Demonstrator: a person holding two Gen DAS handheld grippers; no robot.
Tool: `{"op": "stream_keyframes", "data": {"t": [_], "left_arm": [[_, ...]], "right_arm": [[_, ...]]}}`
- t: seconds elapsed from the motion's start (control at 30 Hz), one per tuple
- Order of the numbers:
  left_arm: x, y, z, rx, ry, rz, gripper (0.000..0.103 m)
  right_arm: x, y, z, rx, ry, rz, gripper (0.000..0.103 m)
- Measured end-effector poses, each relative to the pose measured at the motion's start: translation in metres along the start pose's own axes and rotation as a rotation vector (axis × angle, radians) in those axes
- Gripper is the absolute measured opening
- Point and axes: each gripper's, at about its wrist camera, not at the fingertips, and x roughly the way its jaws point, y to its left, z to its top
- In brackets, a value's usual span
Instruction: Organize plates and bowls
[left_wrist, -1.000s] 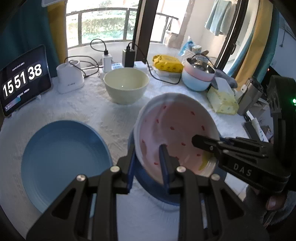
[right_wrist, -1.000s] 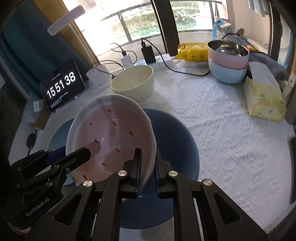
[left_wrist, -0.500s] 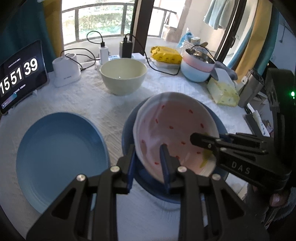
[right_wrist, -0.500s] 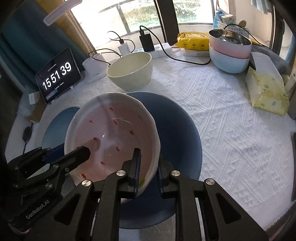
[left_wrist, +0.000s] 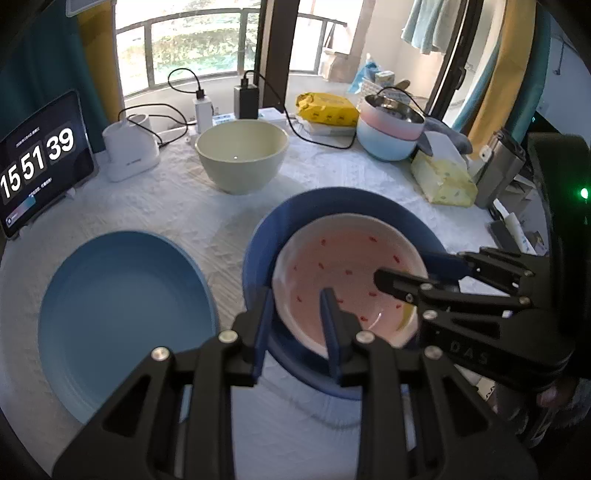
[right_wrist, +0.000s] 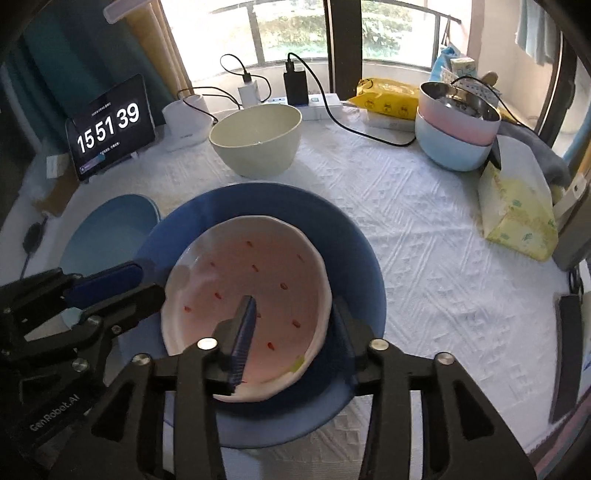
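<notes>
A pink bowl with red specks lies inside a dark blue plate at the table's middle. My left gripper is open, its fingers straddling the bowl's left rim. My right gripper is open, its fingers straddling the bowl's right rim. Each gripper shows in the other's view. A light blue plate lies to the left. A cream bowl stands behind.
Stacked pink and blue bowls stand at the back right. A tissue pack lies at the right. A clock tablet, chargers and cables line the back edge.
The pink bowl went from tilted and held in both grippers down flat into the dark blue plate. Both grippers have opened and let go of its rim.
</notes>
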Motion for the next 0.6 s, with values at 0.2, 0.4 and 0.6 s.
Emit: {"op": "stream_keyframes", "data": {"t": [0.2,0.4,0.6], "left_arm": [[-0.003,0.004,0.004,-0.013,-0.005,0.001,0.028],[-0.007,0.004,0.011,-0.014,-0.020,0.000,0.028],[-0.014,0.006,0.021,-0.021,-0.051,0.003,0.029]], "right_arm": [[-0.005,-0.001,0.003,0.004,-0.005,0.009,0.045],[-0.018,-0.004,0.009,0.012,-0.044,0.006,0.046],[-0.026,-0.006,0.019,0.013,-0.070,0.007,0.046]]}}
